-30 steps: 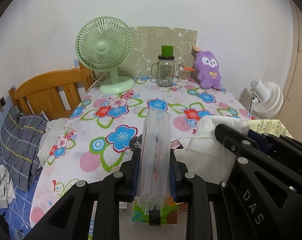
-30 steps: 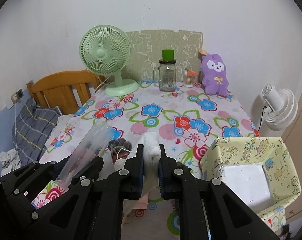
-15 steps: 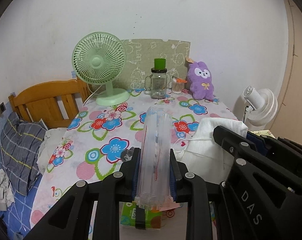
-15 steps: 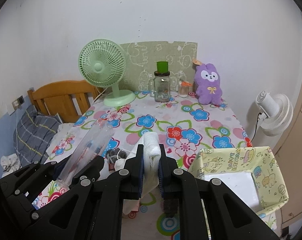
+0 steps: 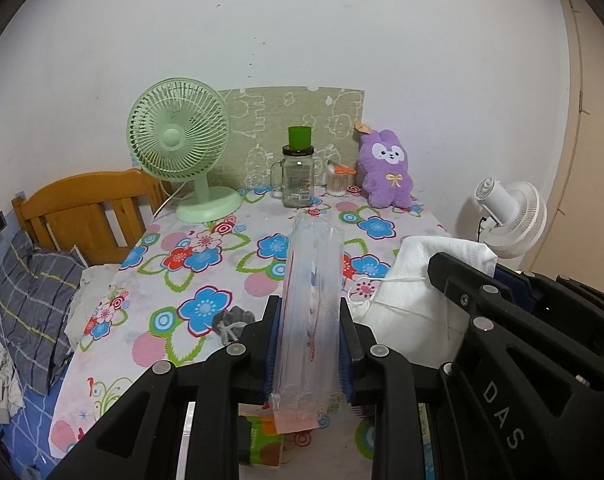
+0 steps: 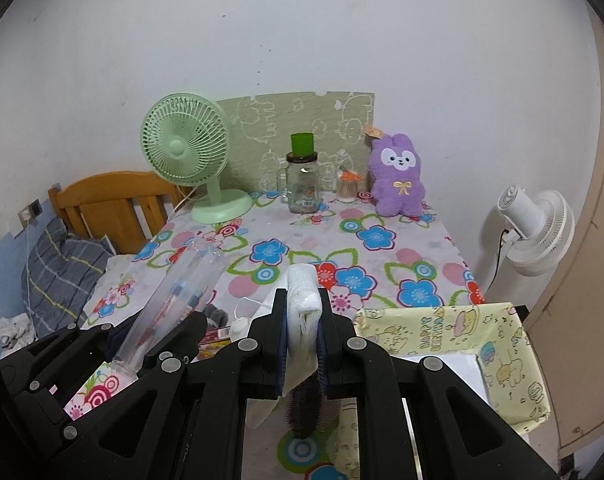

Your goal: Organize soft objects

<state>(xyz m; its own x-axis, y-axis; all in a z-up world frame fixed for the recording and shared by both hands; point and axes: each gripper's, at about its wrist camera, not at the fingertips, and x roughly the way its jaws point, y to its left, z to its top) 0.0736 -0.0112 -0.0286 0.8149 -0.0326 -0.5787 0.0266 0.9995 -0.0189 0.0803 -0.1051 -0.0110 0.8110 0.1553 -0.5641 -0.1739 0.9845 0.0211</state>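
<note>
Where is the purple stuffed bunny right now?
The purple stuffed bunny sits upright at the far right corner of the flowered table, against the wall, just right of a small jar of sticks.

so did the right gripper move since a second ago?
Yes. The right gripper, shut on the white cloth, rose and pulled back: the green fan sits lower and smaller in its view.
</note>
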